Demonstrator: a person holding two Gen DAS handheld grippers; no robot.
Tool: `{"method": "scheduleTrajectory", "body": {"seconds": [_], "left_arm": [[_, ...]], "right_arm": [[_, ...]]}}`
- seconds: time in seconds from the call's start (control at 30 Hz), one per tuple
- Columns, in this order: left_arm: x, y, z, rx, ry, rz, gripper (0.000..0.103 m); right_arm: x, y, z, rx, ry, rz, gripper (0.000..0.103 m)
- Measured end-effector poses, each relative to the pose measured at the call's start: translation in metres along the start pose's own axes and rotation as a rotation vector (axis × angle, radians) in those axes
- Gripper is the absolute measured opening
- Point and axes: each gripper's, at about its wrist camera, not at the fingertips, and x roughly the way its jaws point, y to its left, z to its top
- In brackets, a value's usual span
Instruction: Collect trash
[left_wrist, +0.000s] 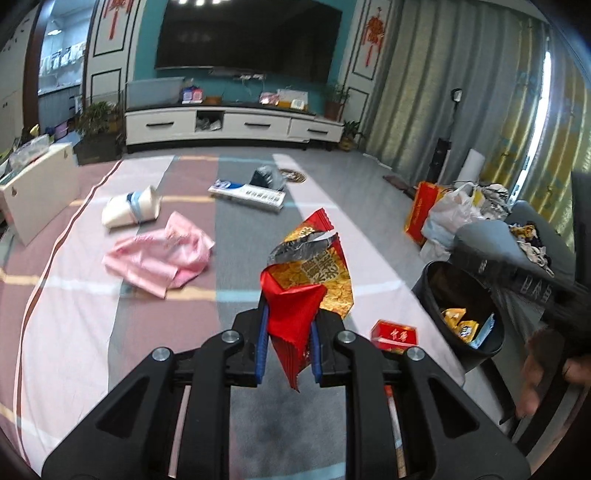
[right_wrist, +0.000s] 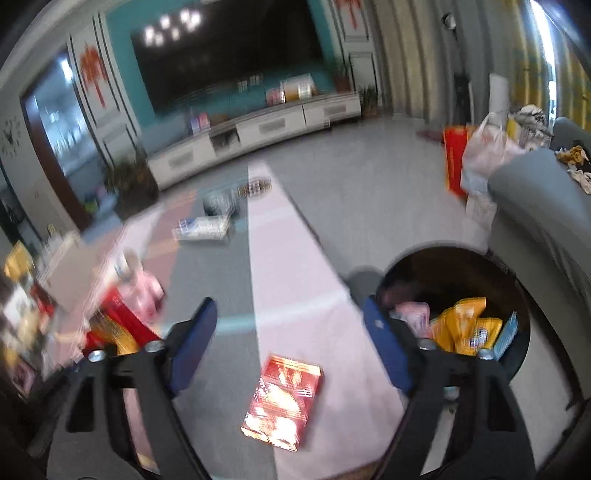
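My left gripper (left_wrist: 288, 317) is shut on a red and gold crumpled wrapper (left_wrist: 310, 273), held above the striped floor mat. A black trash bin (left_wrist: 484, 347) with yellow packets inside stands to its right. A small red box (left_wrist: 395, 334) lies on the mat beside the bin. In the blurred right wrist view, my right gripper (right_wrist: 291, 328) stands open over the same red box (right_wrist: 282, 400), with nothing between its blue pads. The bin (right_wrist: 517, 295) sits just right of the right finger. The red wrapper (right_wrist: 118, 325) shows at the lower left.
On the mat lie a pink plastic bag (left_wrist: 159, 258), a white paper cup (left_wrist: 131, 210), a flat white box (left_wrist: 247, 195) and a dark bag (left_wrist: 266, 175). A grey sofa (right_wrist: 546, 221) and stuffed bags (left_wrist: 450, 214) stand right. A hand (left_wrist: 543, 373) grips the other tool.
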Motion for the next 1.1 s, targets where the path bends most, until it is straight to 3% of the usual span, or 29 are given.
{"method": "scheduleTrajectory", "body": {"seconds": [0.13,0.23,0.33,0.43,0.53,0.63,0.8,1.1], "left_arm": [[-0.001,0.004,-0.005,-0.013,0.011,0.009,0.019],[-0.007,0.002,-0.005,-0.006,-0.001,0.01,0.019],[-0.012,-0.001,-0.005,0.002,-0.009,0.009,0.019],[-0.016,-0.002,-0.004,-0.002,-0.015,0.003,0.019],[-0.02,-0.002,-0.002,-0.003,-0.024,0.005,0.019],[-0.021,-0.003,-0.002,-0.008,-0.024,0.001,0.019],[-0.022,-0.011,0.003,-0.005,-0.03,-0.022,0.019],[-0.001,-0.061,0.015,-0.012,-0.012,-0.175,0.019]], "right_arm": [[0.038,0.015,-0.038,-0.061,0.163,-0.069,0.081],[0.059,0.02,-0.062,-0.075,0.239,-0.093,0.081],[0.066,0.021,-0.07,-0.067,0.252,-0.066,0.081],[0.069,0.026,-0.071,-0.092,0.243,-0.105,0.08],[0.073,0.025,-0.073,-0.084,0.256,-0.086,0.062],[0.072,0.025,-0.073,-0.096,0.243,-0.083,0.06],[0.045,0.015,-0.051,-0.028,0.141,-0.065,0.058],[-0.066,-0.033,0.038,0.122,-0.246,-0.086,0.058]]}}
